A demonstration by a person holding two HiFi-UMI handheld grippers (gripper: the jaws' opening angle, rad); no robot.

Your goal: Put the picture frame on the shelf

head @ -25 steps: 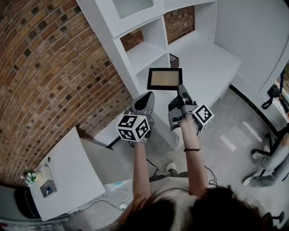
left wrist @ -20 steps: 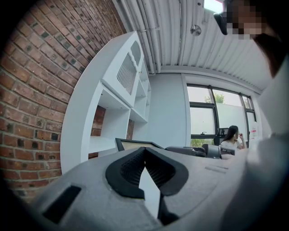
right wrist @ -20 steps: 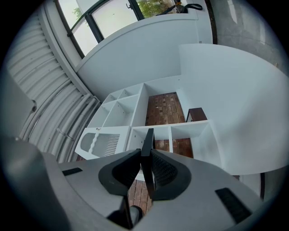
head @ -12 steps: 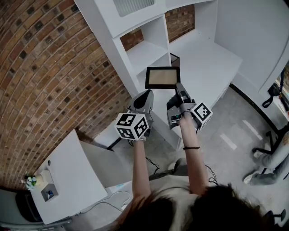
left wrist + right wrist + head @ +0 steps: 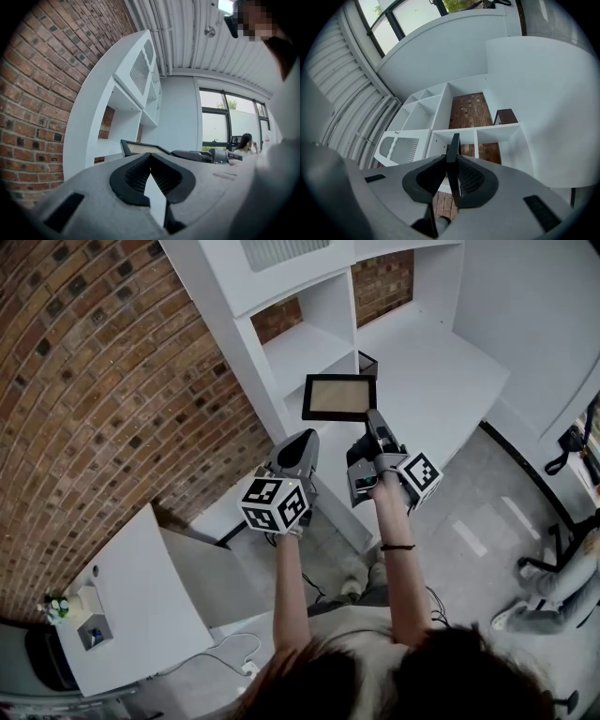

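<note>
The right gripper (image 5: 375, 420) is clamped on the near edge of the picture frame (image 5: 339, 397); in the right gripper view its two dark pads press on either side of the frame (image 5: 452, 145), which shows there edge-on as a thin black strip standing up from the right gripper (image 5: 451, 161); the frame, black-rimmed with a pale tan panel, is held in the air with its face turned up, in front of the white shelf unit (image 5: 300, 348) and not resting on any board; a small dark box (image 5: 366, 363) stands on the unit just beyond the frame's far right corner; the left gripper (image 5: 300, 439) hangs to the left of the right one, just apart from the frame; in its own view the left gripper (image 5: 150, 155) has its jaw tips drawn together with nothing between them; a brick wall (image 5: 94, 381) runs along the left.
</note>
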